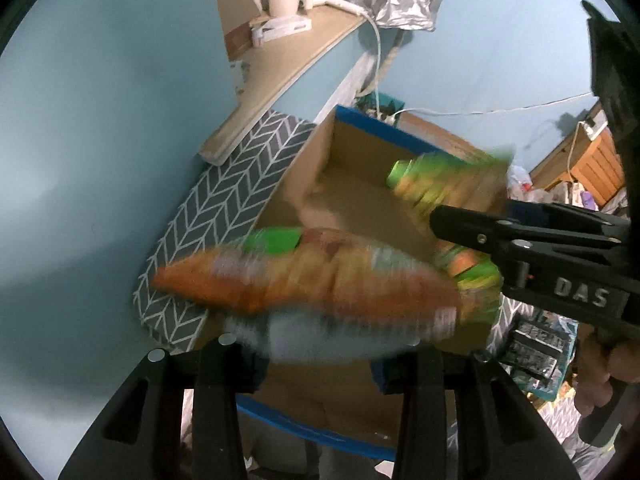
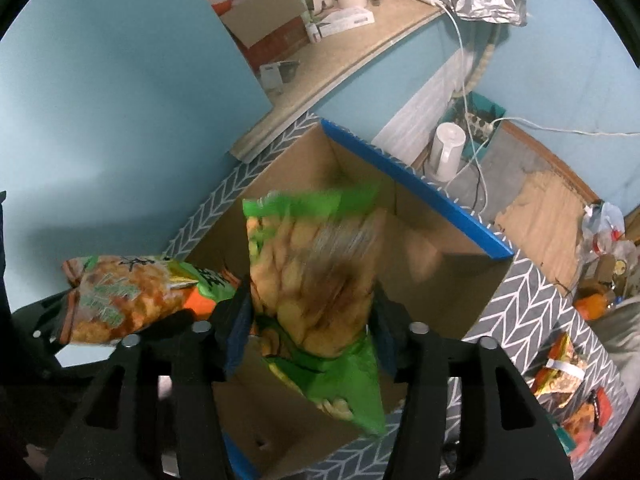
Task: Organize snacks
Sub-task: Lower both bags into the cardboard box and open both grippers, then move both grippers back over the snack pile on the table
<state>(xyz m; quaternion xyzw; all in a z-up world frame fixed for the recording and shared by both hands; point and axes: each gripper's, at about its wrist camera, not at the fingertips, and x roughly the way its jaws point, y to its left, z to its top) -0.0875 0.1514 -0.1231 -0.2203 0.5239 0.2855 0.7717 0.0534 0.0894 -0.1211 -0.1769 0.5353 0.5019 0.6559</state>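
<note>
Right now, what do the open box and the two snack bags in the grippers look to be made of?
Box: looks like corrugated cardboard, matte brown inside, with blue rim edging.
Green snack bag in the right gripper: thin glossy plastic film, part clear, chips showing through.
Orange snack bag in the left gripper: probably the same crinkly film; blur hides detail.

Both grippers are black plastic: right gripper [image 1: 436,218] marked "DAS", fingers [image 2: 234,328] with blue pads, silver screws

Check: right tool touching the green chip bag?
Touching. The right wrist view shows the right tool with both fingers pressed against the sides of the green chip bag, above the cardboard box.
</note>
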